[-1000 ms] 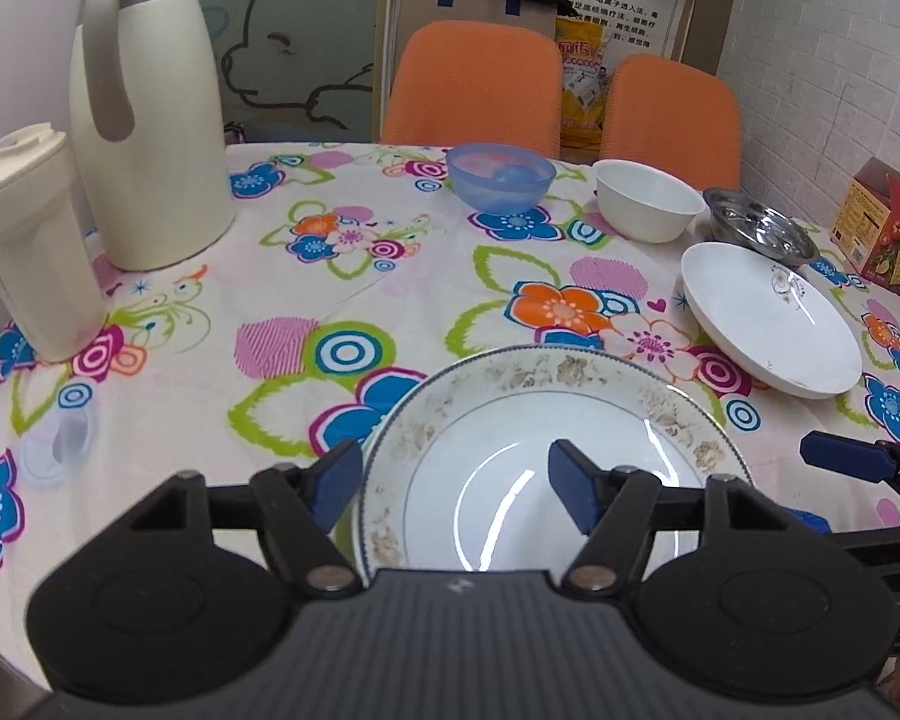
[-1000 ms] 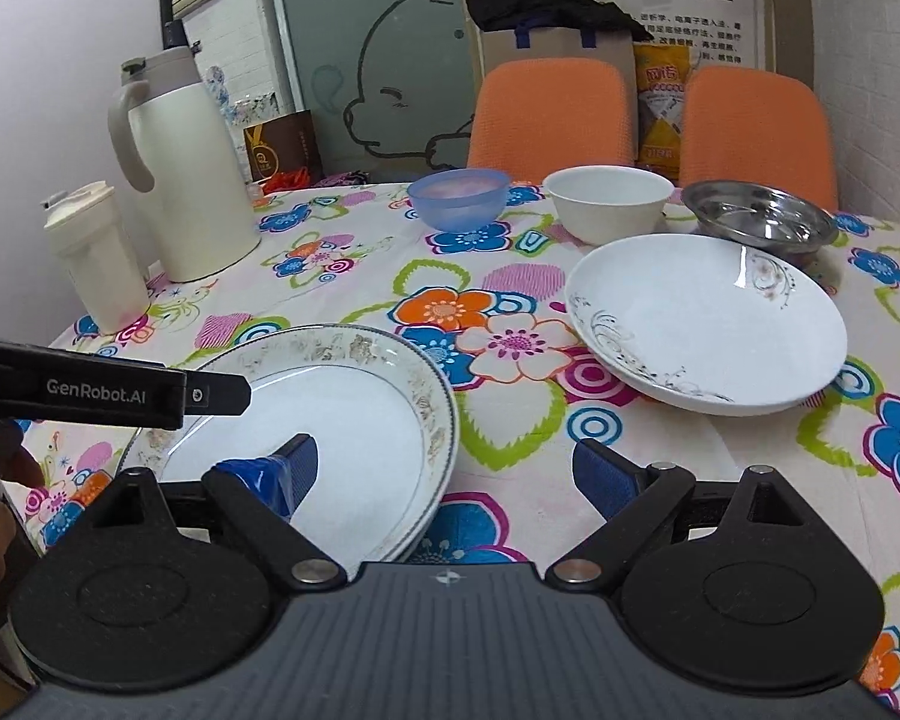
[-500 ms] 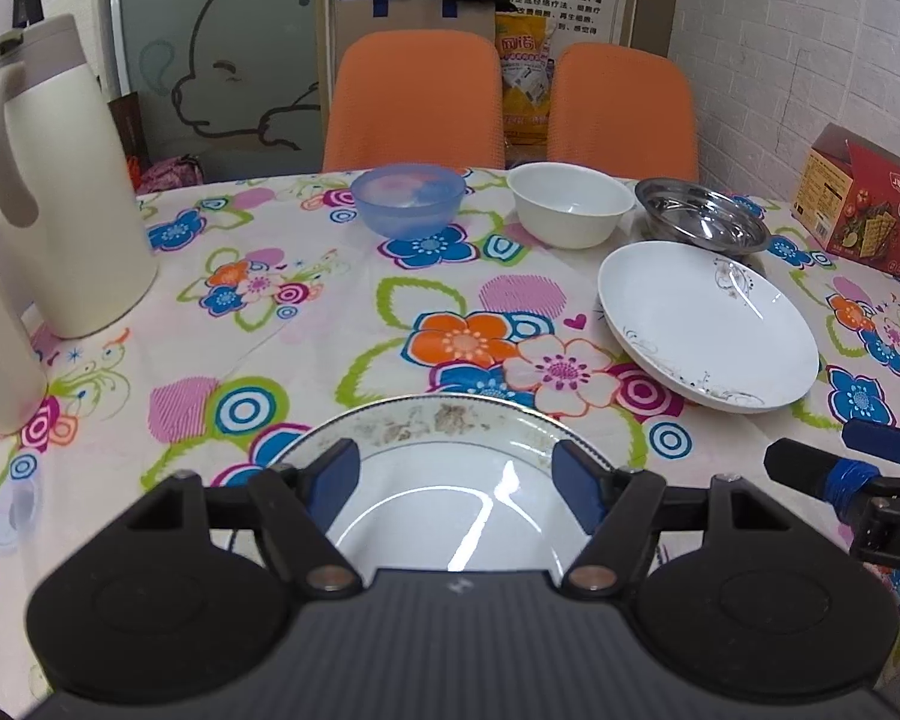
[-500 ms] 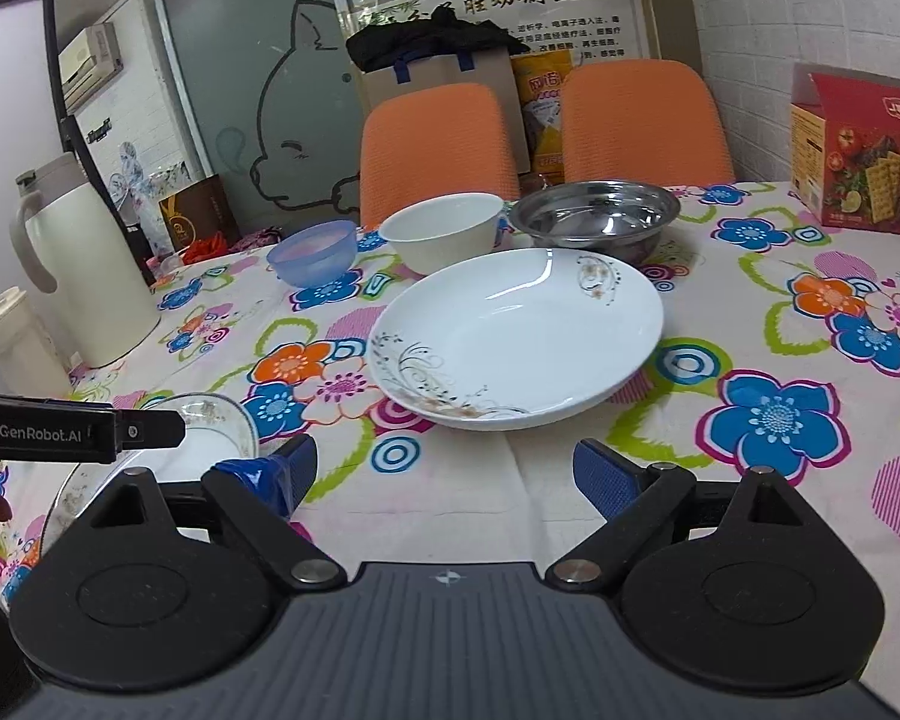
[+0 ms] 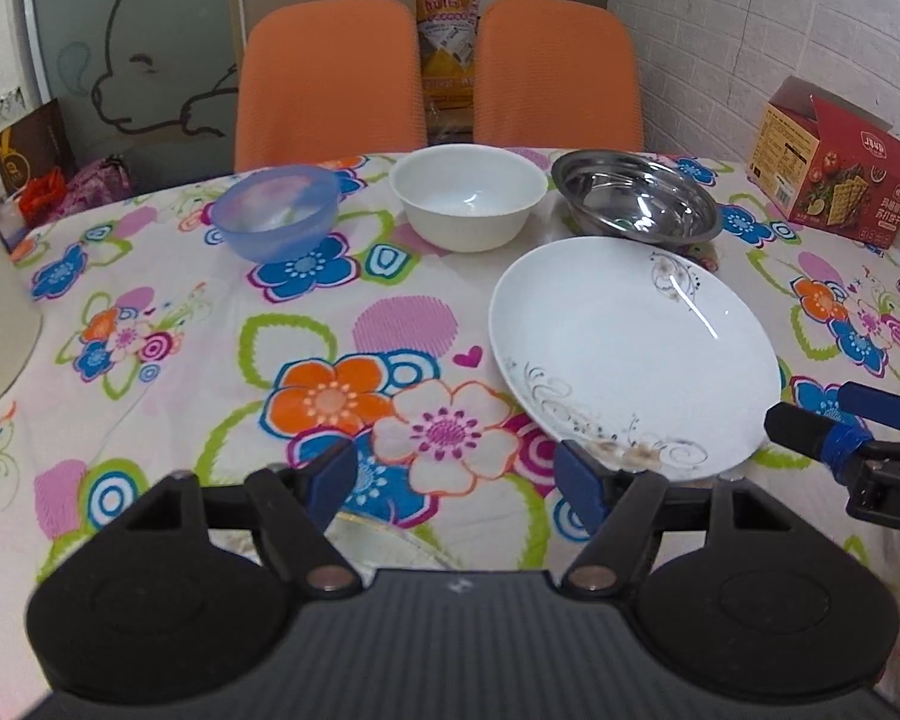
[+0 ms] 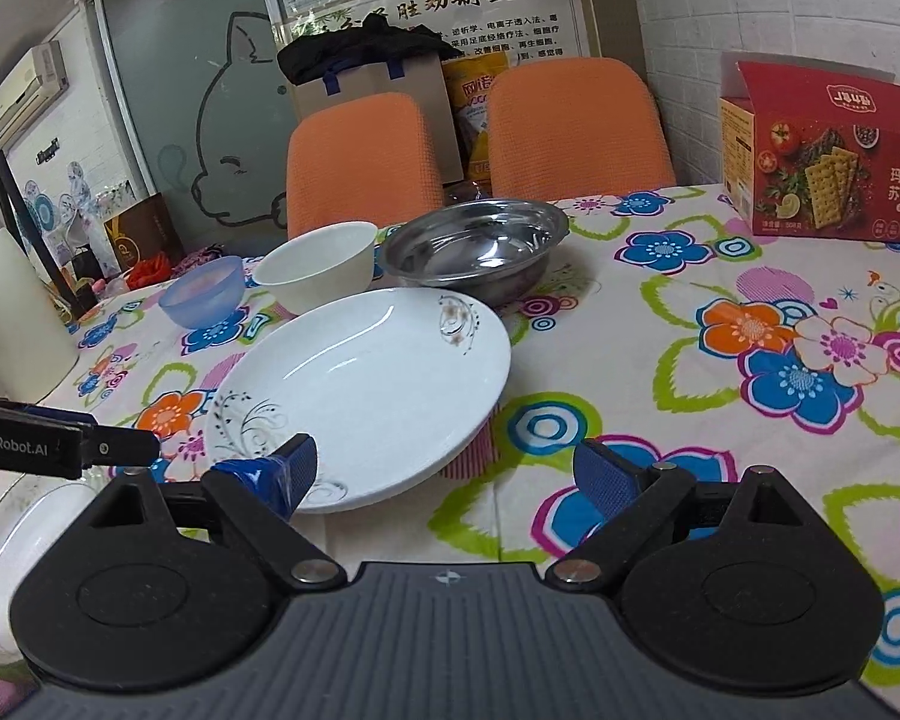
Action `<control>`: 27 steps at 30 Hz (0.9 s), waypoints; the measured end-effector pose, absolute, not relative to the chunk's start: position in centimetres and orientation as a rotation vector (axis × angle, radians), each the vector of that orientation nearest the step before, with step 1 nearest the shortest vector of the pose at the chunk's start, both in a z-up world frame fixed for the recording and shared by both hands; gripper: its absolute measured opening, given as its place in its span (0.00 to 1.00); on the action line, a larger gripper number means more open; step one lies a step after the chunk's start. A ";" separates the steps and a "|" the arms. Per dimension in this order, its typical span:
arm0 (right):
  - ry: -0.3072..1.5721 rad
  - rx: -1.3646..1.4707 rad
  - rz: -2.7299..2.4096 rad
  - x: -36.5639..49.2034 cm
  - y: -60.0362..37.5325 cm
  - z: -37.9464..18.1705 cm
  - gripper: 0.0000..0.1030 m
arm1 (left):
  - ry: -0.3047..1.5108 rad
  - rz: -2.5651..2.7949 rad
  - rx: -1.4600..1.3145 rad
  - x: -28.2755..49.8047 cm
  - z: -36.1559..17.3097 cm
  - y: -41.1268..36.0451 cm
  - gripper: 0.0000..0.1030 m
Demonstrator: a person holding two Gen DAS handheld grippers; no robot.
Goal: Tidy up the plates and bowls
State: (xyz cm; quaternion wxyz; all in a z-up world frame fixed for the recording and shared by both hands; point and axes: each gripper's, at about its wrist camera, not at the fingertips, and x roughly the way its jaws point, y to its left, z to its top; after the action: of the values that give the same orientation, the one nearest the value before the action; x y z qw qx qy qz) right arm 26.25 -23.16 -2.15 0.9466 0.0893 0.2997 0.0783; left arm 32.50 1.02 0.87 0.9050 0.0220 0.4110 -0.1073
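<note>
the left gripper (image 5: 453, 483) is held with its jaws spread and empty above the floral tablecloth (image 5: 150, 312), over the far rim of the gold-patterned plate (image 5: 384, 537). the right gripper (image 6: 447, 477) is likewise held agape with nothing between its jaws, its left fingertip (image 6: 291, 471) seen over the near rim of the white scroll-patterned plate (image 6: 366, 384). behind that plate are set the steel bowl (image 6: 480, 246), white bowl (image 6: 318, 267) and blue bowl (image 6: 204, 297).

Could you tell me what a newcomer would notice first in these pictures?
Probably the loud flowered tablecloth, then the large white plate lying near the right gripper, whose jaws are open. Behind it stand a blue bowl, a white bowl and a steel bowl.
</note>
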 end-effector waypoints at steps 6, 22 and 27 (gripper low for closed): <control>0.666 0.121 0.187 30.4 -22.6 -3.0 0.77 | 0.942 -0.274 -0.010 38.6 -0.2 -0.4 0.70; 0.695 0.018 0.202 33.4 -19.8 -4.6 0.80 | 0.958 -0.269 0.033 41.9 -3.0 -3.2 0.71; 0.695 0.013 0.205 33.4 -19.0 -4.5 0.80 | 0.949 -0.259 0.032 41.4 -3.0 -4.3 0.71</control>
State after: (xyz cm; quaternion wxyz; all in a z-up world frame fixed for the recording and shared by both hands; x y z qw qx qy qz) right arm 33.37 -18.99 -4.53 0.9351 0.0066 0.3399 0.1002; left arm 41.36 -4.35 -3.01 0.8812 0.0154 0.4557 -0.1245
